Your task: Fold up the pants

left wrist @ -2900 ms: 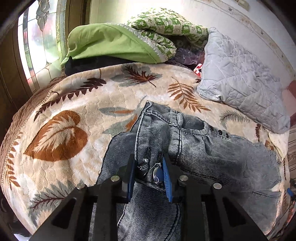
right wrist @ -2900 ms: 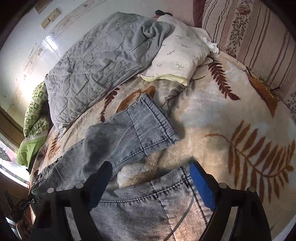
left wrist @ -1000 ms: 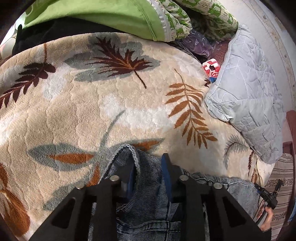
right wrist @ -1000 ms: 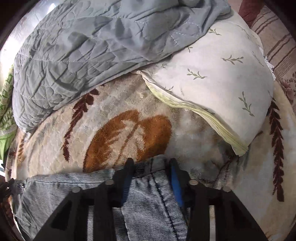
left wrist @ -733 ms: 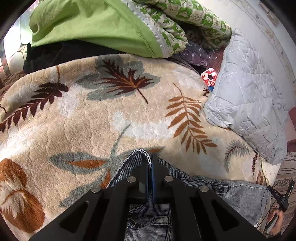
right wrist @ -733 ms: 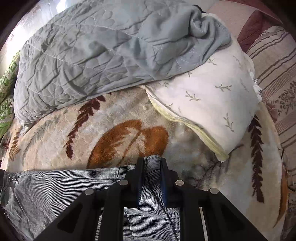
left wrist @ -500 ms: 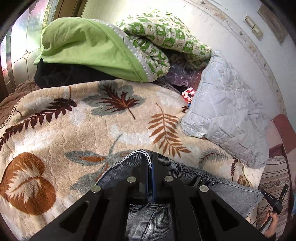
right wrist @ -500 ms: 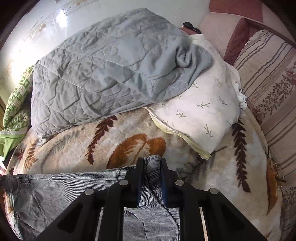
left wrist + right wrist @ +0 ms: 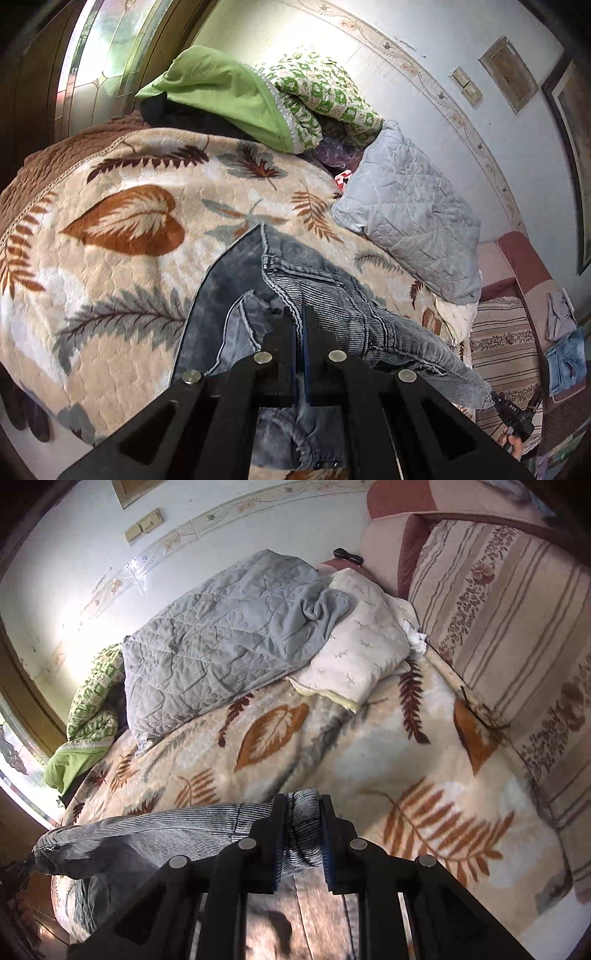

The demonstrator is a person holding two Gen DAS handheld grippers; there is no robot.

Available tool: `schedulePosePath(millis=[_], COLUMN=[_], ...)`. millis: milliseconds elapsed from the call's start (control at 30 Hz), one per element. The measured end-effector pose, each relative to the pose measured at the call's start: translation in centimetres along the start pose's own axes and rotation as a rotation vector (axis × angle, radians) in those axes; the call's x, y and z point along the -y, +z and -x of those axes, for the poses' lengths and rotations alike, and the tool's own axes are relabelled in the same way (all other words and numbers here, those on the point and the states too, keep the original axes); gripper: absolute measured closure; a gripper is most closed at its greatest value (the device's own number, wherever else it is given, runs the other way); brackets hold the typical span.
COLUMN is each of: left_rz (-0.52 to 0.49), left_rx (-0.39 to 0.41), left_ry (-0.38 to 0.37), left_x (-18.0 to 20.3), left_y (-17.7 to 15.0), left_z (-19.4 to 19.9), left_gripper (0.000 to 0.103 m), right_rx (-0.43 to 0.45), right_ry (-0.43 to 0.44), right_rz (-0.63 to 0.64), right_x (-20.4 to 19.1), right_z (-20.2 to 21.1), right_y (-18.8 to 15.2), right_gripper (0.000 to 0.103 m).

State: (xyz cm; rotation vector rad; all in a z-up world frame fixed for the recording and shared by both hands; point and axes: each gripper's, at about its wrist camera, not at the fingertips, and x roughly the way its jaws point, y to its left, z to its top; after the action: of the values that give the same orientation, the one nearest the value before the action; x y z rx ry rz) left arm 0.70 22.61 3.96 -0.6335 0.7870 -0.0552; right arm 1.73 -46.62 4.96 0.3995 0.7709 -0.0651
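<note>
**Pants slung between our two grips, long axis running side to side**

We have the pants (image 9: 332, 295) pinched at both ends and lifted partly off the bed (image 9: 110, 258). Our left hand-held gripper (image 9: 298, 325) is closed nearly flat on a ridge of denim at the waist end, the pads almost meeting with a thin fold between them. Our right hand-held gripper (image 9: 303, 812) is closed on a thicker roll of fabric at the leg end, so its pads stand a little further apart around the bunched cloth.

The relation that counts is the line between the two grips. In the left wrist view the denim leaves our pads and runs off toward 4 o'clock, ending where the other tool can just be seen at the frame's lower right. In the right wrist view the pants (image 9: 147, 834) stretch away toward 9 o'clock, sagging in the middle. So the long axis lies across us, from one grip to the other, and neither hand is nearer to the garment: each holds its own end. The waistband corner lies on the blanket at about 11 o'clock from the left grip, and part of the denim hangs below the held edge.

We judge that the coming fold depends on carrying this held edge across that axis, keeping both ends level. The grey quilt (image 9: 229, 635) and pillow (image 9: 362, 646) lie well apart at 12 o'clock.
</note>
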Motion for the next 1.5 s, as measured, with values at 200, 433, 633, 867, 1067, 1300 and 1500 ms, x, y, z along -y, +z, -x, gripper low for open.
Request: schedulePosePath(millis=[200,433,633,867,1067,1300,1500], left_rz=[0.131,-0.055,-0.276,-0.340,-0.342,-0.347,-0.338], left_rx=[-0.197,-0.034,-0.112,-0.148,-0.120,-0.096,-0.078], left_ry=[0.168,0.202,0.227,0.317,0.314,0.353,0.252], left_x=[-5.3,0.5,5.5,4.0,3.7,3.6,5.3], left_y=[-4.5,-3.4,-6.0,-8.9,-8.8,-8.9,-8.9], left_z=[-1.5,1.8,-4.2,-8.0,-8.2,-8.1,-6.5], left_gripper=[0.097,0.060,0.050,0.050,0.044,0.030,0.030], right_rx=[-0.231,-0.142,-0.216,-0.356,-0.188,-0.230,-0.176], right_ry=[-0.016,0.003,0.054,-0.033,-0.123,-0.174,-0.083], right_rz=[-0.049,-0.140,-0.182,-0.030,0.142,0.084,0.029], right_x=[4.7,6.7,5.8,3.3,0.0,2.2,3.0], right_z=[-1.6,1.4,-4.9,-11.4,-8.1,-10.8,-7.1], right_y=[-10.3,-9.2,-4.0,-2.9,-0.7,-1.7,-2.7], right_gripper=[0.048,0.026,0.026,0.081,0.096,0.099,0.018])
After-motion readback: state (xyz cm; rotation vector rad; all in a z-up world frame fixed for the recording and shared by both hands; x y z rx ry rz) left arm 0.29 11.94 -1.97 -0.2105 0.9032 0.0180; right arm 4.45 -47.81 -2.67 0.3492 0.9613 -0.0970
